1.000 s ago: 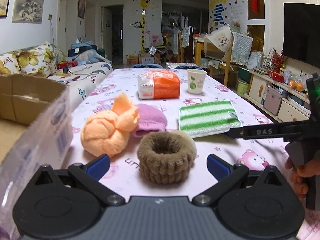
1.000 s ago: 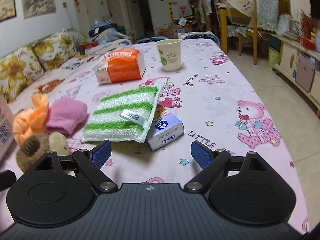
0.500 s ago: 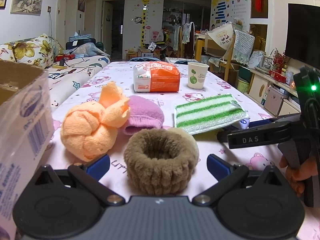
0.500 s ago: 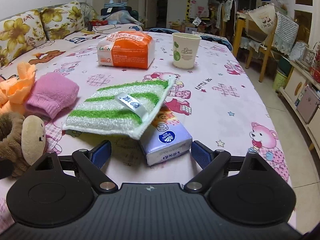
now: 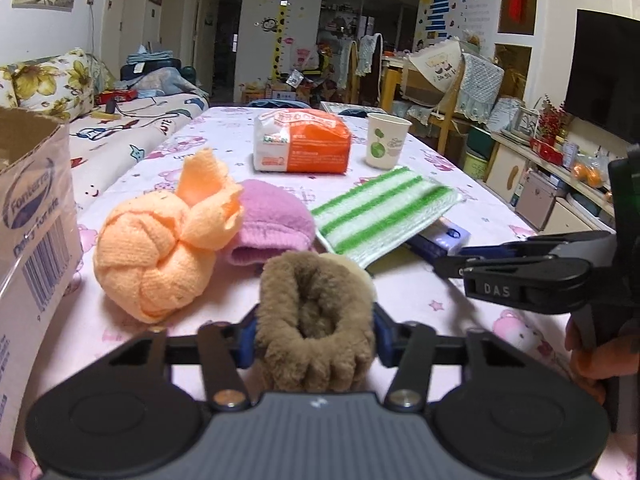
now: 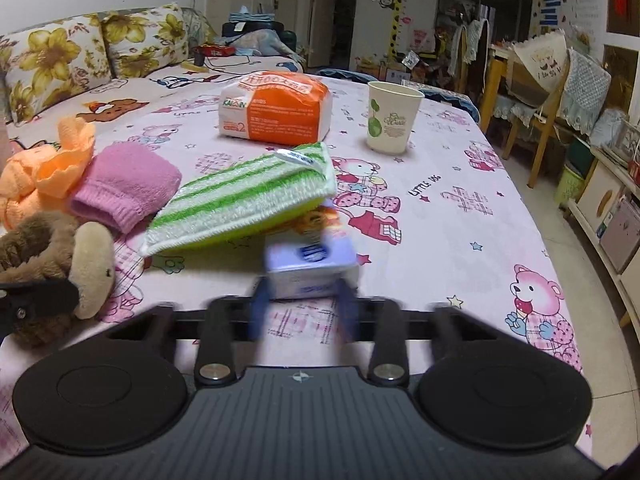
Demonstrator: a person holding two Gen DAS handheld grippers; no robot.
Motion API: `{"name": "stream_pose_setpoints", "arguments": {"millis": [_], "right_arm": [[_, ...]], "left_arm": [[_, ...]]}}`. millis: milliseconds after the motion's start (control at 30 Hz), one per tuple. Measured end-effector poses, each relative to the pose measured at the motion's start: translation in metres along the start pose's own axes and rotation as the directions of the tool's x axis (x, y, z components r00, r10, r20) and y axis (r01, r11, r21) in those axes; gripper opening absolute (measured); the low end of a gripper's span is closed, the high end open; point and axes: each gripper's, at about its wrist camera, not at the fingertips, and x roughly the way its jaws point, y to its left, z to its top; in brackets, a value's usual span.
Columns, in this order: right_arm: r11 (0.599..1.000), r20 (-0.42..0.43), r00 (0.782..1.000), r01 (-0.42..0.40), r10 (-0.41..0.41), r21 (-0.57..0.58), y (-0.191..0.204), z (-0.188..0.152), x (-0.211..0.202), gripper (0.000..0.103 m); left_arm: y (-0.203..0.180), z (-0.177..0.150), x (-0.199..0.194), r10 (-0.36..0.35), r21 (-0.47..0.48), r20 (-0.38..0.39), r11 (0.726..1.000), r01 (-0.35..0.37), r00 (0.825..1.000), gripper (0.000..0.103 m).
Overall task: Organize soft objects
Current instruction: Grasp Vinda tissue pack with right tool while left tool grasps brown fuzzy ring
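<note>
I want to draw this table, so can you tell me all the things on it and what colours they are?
Fuzzy ring toy: 1, brown with a beige part, near edge, between the left gripper's fingers.
Knotted towel ball: 1, orange, left of the ring toy.
Knit piece: 1, pink, behind the ring toy.
Striped cloth: 1, green and white, middle, leaning on the tissue pack.
Tissue pack: 1, pale purple, between the right gripper's fingers.
Wrapped pack: 1, orange and white, far side.
Paper cup: 1, white with green print, far side.
Cardboard box: 1, brown, far left.
Tablecloth: 1, pink with bears.
Left gripper: shut on the ring toy.
Right gripper: blurred, closed around the tissue pack.
</note>
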Motion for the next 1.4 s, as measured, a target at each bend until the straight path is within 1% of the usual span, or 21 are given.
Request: {"name": "stream_pose_setpoints", "arguments": {"millis": [67, 167, 233, 433, 633, 700, 733, 800, 833, 867, 900, 933, 1000, 1033, 1067, 1133, 1233, 1333, 1400], "right_arm": [[1.0, 0.011, 1.0, 0.007, -0.007, 0.002, 0.002, -0.001, -0.004, 0.024], [1.0, 0.02, 1.0, 0.006, -0.006, 0.007, 0.005, -0.004, -0.01, 0.019], [1.0, 0.022, 1.0, 0.003, -0.004, 0.014, 0.006, -0.006, -0.014, 0.018], [0.999, 0.022, 1.0, -0.012, 0.011, 0.043, 0.01, -0.014, -0.026, 0.013], [0.998, 0.019, 1.0, -0.015, 0.014, 0.055, 0.013, -0.02, -0.039, 0.013], [0.998, 0.021, 1.0, -0.003, 0.002, 0.062, 0.013, -0.019, -0.042, 0.014], [0.998, 0.021, 1.0, 0.002, -0.004, 0.066, 0.012, -0.018, -0.043, 0.017], [0.996, 0.035, 0.999, 0.013, -0.016, 0.088, 0.006, -0.015, -0.044, 0.027], [0.995, 0.035, 0.999, 0.008, -0.011, 0.101, 0.002, -0.013, -0.044, 0.045], [0.994, 0.039, 0.999, 0.0, -0.004, 0.114, -0.001, -0.012, -0.042, 0.068], [0.993, 0.05, 0.999, 0.006, -0.012, 0.119, -0.004, -0.01, -0.041, 0.076], [0.994, 0.059, 0.998, 0.019, -0.025, 0.112, -0.005, -0.009, -0.039, 0.081], [0.996, 0.058, 0.998, 0.032, -0.037, 0.088, -0.007, -0.005, -0.031, 0.081], [0.996, 0.052, 0.998, 0.026, -0.031, 0.085, -0.009, -0.003, -0.026, 0.085], [0.996, 0.044, 0.999, 0.016, -0.02, 0.087, -0.012, -0.001, -0.021, 0.092], [0.996, 0.025, 1.0, 0.005, -0.007, 0.092, -0.018, 0.002, -0.008, 0.1], [0.996, -0.003, 1.0, -0.025, 0.025, 0.084, -0.023, 0.009, 0.011, 0.102], [0.999, -0.02, 1.0, 0.003, -0.002, 0.05, -0.02, 0.017, 0.028, 0.103], [0.999, -0.022, 1.0, -0.002, 0.003, 0.042, -0.016, 0.021, 0.033, 0.103]], "left_arm": [[0.0, -0.001, -0.002, -0.005, -0.003, -0.003, 1.0, 0.005, 1.0, 0.04], [0.001, -0.002, -0.007, -0.011, -0.012, -0.009, 1.0, 0.011, 1.0, 0.032], [0.002, -0.002, -0.01, -0.012, -0.023, -0.011, 1.0, 0.011, 1.0, 0.03], [0.01, -0.004, -0.019, -0.016, -0.068, -0.02, 0.998, 0.015, 1.0, 0.028], [0.012, -0.006, -0.032, -0.032, -0.082, -0.01, 0.996, 0.031, 0.999, 0.028], [0.012, -0.006, -0.037, -0.039, -0.084, -0.007, 0.996, 0.038, 0.999, 0.028], [0.011, -0.007, -0.04, -0.044, -0.085, -0.005, 0.995, 0.044, 0.999, 0.028], [0.011, -0.007, -0.045, -0.052, -0.082, -0.002, 0.995, 0.051, 0.999, 0.028], [0.011, -0.008, -0.047, -0.053, -0.08, -0.003, 0.995, 0.053, 0.999, 0.028], [0.011, -0.009, -0.048, -0.055, -0.08, -0.005, 0.995, 0.054, 0.998, 0.028], [0.011, -0.01, -0.049, -0.057, -0.083, -0.009, 0.995, 0.056, 0.998, 0.028], [0.012, -0.011, -0.05, -0.059, -0.085, -0.012, 0.995, 0.057, 0.998, 0.028], [0.01, -0.011, -0.05, -0.064, -0.083, -0.016, 0.995, 0.063, 0.998, 0.028], [0.009, -0.012, -0.05, -0.068, -0.08, -0.016, 0.995, 0.067, 0.998, 0.028], [0.008, -0.012, -0.05, -0.073, -0.08, -0.017, 0.994, 0.071, 0.997, 0.028], [0.006, -0.012, -0.05, -0.082, -0.078, -0.018, 0.994, 0.081, 0.996, 0.028], [0.005, -0.012, -0.05, -0.091, -0.076, -0.022, 0.993, 0.089, 0.996, 0.028], [0.006, -0.012, -0.049, -0.095, -0.081, -0.024, 0.992, 0.093, 0.995, 0.028], [0.006, -0.012, -0.049, -0.099, -0.082, -0.022, 0.992, 0.097, 0.995, 0.028]]}}
